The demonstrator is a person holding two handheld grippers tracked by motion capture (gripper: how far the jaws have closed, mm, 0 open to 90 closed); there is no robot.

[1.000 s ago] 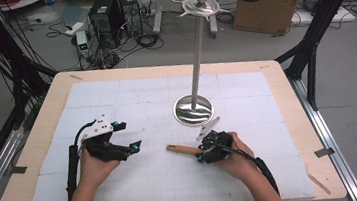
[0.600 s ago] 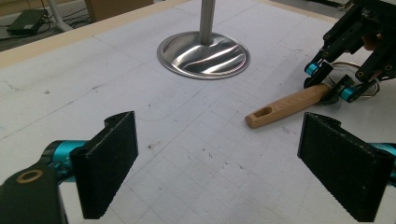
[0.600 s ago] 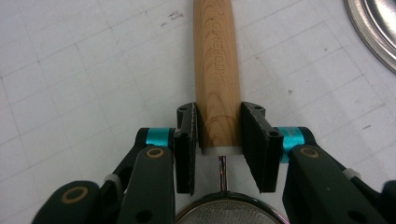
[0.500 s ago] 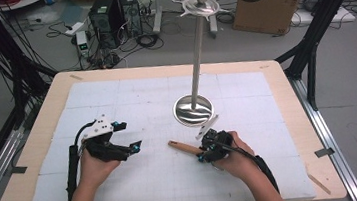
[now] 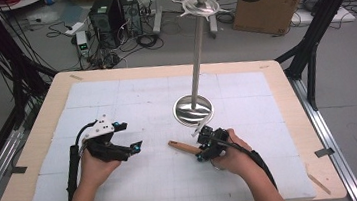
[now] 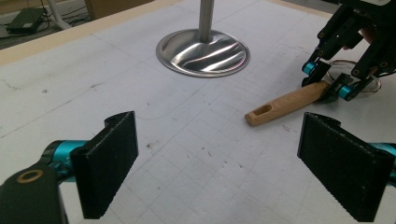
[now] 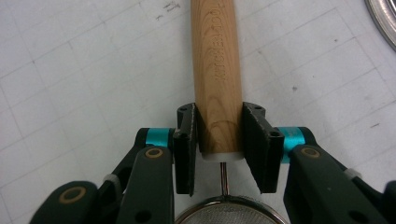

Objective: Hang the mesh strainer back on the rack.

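right gripper (image 7: 219, 149) clamped on the wooden handle (image 7: 217, 70) (strainer mesh end sits bottom center of its view), lying center-right on the mat, w/ left gripper (image 5: 121, 149) wide open, nothing in it

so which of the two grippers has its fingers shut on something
The right gripper: its black fingers clamp the light wooden handle of a small mesh strainer lying on the table. The left gripper is open and apart from it.
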